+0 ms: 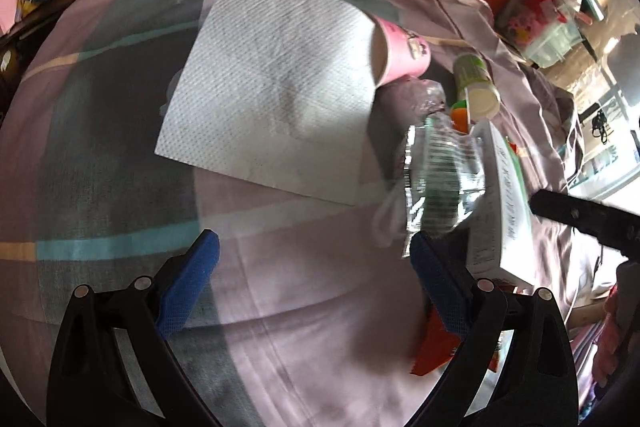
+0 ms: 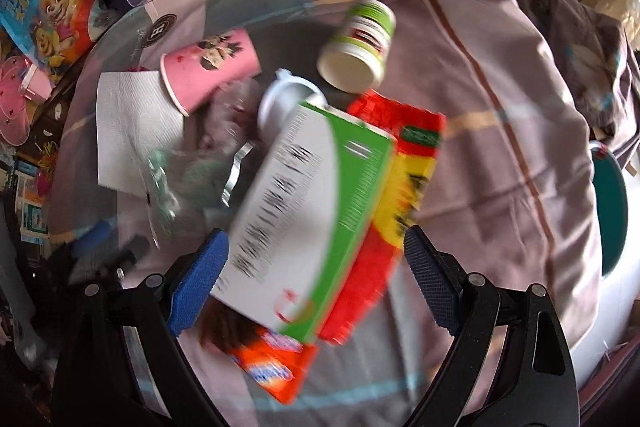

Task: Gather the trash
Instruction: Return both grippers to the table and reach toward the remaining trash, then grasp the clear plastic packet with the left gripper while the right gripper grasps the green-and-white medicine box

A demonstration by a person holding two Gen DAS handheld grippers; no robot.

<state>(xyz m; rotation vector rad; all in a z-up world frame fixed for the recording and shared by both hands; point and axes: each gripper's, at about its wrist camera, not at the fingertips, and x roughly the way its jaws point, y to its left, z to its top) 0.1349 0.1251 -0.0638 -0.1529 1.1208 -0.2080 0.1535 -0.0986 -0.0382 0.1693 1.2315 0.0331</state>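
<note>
Two tools hang wide open and empty over a glass-topped bench [image 1: 100,131]: the left tool [image 1: 316,275] near a napkin [image 1: 272,87], the right tool [image 2: 316,263] above a box [image 2: 304,211], wrappers [image 2: 400,163], a crushed bottle [image 1: 440,179], a pink cup [image 2: 208,67] and a green cup [image 2: 360,43].

Right gripper [image 2: 316,259] jaws wide apart over a white-and-green box [image 2: 312,211], red-yellow wrapper [image 2: 400,171] at three o'clock, pink cup [image 2: 208,67] at eleven, green cup [image 2: 360,47] at twelve.

Daylight from right, soft shadows, motion blur, fisheye-warped dark edges
</note>
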